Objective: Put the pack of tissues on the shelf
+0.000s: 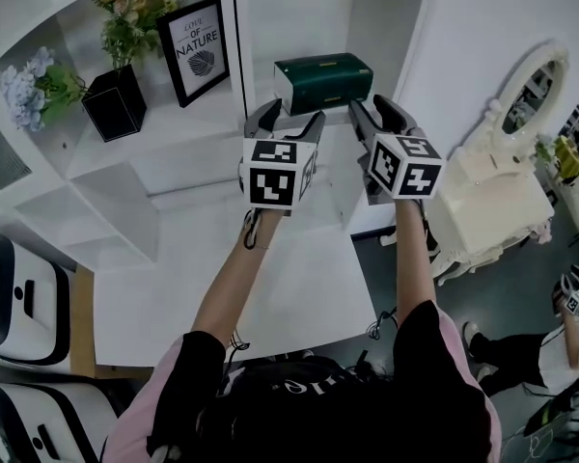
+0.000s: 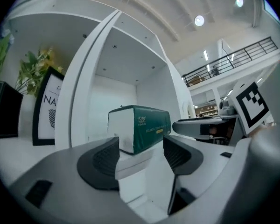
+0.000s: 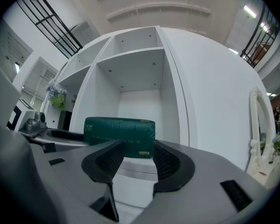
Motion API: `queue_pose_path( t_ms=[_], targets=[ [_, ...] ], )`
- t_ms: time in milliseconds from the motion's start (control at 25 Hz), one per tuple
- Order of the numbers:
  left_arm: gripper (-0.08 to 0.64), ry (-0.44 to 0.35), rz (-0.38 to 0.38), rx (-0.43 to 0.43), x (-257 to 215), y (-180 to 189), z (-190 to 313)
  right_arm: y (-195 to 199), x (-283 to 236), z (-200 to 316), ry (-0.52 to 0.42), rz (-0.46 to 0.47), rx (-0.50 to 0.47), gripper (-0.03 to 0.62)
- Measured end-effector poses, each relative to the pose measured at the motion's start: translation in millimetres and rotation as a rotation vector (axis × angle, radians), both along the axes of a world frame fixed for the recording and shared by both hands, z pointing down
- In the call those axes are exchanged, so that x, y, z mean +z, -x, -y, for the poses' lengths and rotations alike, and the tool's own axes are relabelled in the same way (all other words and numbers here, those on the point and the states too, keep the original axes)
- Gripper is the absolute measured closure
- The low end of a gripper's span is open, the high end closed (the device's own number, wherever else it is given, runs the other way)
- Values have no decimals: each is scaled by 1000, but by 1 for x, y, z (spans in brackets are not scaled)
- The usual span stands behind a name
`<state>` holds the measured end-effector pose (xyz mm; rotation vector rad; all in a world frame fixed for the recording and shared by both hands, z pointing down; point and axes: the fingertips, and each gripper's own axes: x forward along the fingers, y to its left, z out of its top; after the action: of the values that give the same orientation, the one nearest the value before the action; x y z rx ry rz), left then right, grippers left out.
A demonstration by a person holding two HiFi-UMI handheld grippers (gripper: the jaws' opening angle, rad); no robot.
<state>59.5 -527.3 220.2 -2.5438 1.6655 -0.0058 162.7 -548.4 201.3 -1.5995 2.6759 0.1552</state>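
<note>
A tall white open-shelf unit (image 1: 294, 17) is filling the scene. The dark green, plastic-wrapped rectangular pack of tissues (image 1: 323, 80) is lying lengthwise in its narrow right-hand compartment, near the front edge. The person's left gripper (image 1: 289, 122) and right gripper (image 1: 372, 114) are hovering just in front of the pack, one toward each end. Both are holding their jaws wide, with nothing pressed between them. The pack is looking light and soft, likely to dent under a hard squeeze, and its glossy wrap may be slick. If it is needing a nudge deeper, a gentle pinch across the narrow sides is looking like the safest hold.
</note>
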Motion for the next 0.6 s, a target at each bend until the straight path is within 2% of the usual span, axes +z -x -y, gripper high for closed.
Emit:
queue_pose_path(
  t_ms=[80, 320, 600],
  targets=[
    [268, -14, -19, 25, 3, 3, -10, 0, 4, -8, 3, -1, -10, 390],
    [268, -51, 11, 128, 19, 3, -52, 8, 26, -42, 21, 27, -50, 390],
    [268, -30, 15, 268, 63, 6, -101, 22, 74, -85, 88, 56, -60, 390]
  ],
)
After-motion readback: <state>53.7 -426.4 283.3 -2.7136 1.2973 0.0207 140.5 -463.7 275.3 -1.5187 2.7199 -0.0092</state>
